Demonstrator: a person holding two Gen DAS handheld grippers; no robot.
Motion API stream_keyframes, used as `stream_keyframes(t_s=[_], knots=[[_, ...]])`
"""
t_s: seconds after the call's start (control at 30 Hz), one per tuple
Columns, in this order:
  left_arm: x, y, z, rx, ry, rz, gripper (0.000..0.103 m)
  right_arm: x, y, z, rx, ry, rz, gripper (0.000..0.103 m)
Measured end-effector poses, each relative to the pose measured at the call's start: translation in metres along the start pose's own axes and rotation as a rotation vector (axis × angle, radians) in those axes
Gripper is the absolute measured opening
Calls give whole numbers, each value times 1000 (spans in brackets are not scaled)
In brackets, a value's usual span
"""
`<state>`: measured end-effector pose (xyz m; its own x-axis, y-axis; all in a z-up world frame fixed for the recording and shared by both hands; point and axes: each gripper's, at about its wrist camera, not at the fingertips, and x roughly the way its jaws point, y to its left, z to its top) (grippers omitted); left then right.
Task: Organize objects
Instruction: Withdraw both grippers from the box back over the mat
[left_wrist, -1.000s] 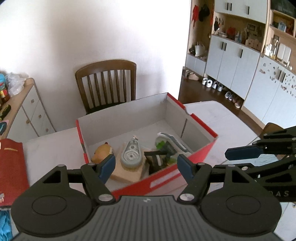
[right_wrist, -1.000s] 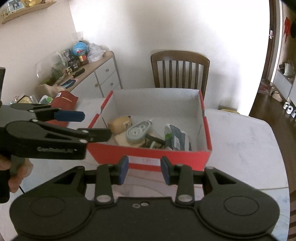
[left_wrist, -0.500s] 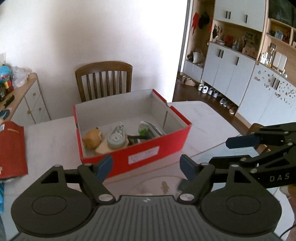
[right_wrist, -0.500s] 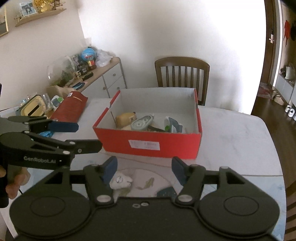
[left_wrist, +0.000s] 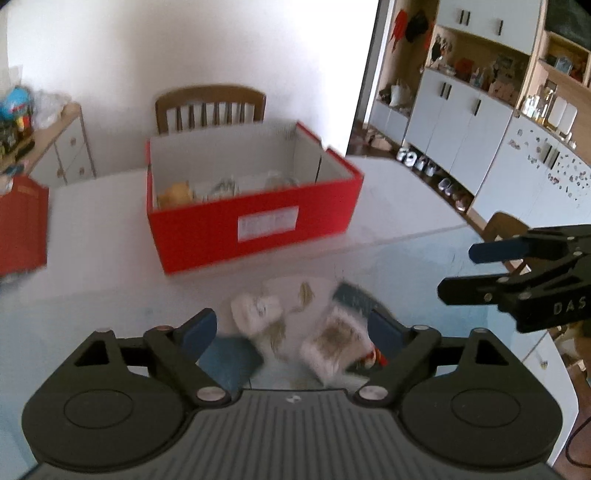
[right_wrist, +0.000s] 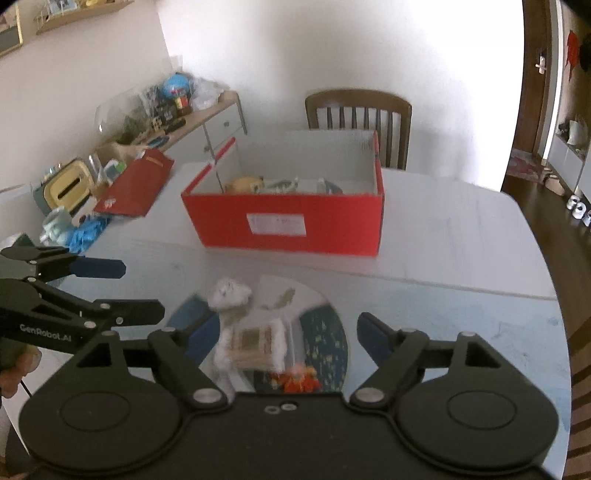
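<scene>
A red shoebox (right_wrist: 291, 225) holding small items stands on the white surface (right_wrist: 454, 240). Nearer, a white plush toy (right_wrist: 229, 295) lies among loose pieces. The left gripper (left_wrist: 291, 328) and right gripper (right_wrist: 284, 332) hover above these, jaws just opened wide, gripping nothing.

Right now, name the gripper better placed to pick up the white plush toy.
Probably the left gripper: the white plush toy lies just ahead between its open fingers. In the right wrist view it sits left of the right gripper.
</scene>
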<state>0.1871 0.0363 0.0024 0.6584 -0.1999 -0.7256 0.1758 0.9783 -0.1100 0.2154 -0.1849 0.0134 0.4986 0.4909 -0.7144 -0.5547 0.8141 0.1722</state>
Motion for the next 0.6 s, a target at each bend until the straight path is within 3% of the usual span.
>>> stream_keyframes(t_s=[0.23,0.3,0.6], knots=[[9,-9,-42,2,54,-22,92,10,-3,-33,0,61,-5,85],[11,-13,-52,14,62,-37,103,13,-3,-42,-10,78,-14,85],[27,-28,-93,52,95,-61,103,33,-1,-72,-46,157,-36,84]])
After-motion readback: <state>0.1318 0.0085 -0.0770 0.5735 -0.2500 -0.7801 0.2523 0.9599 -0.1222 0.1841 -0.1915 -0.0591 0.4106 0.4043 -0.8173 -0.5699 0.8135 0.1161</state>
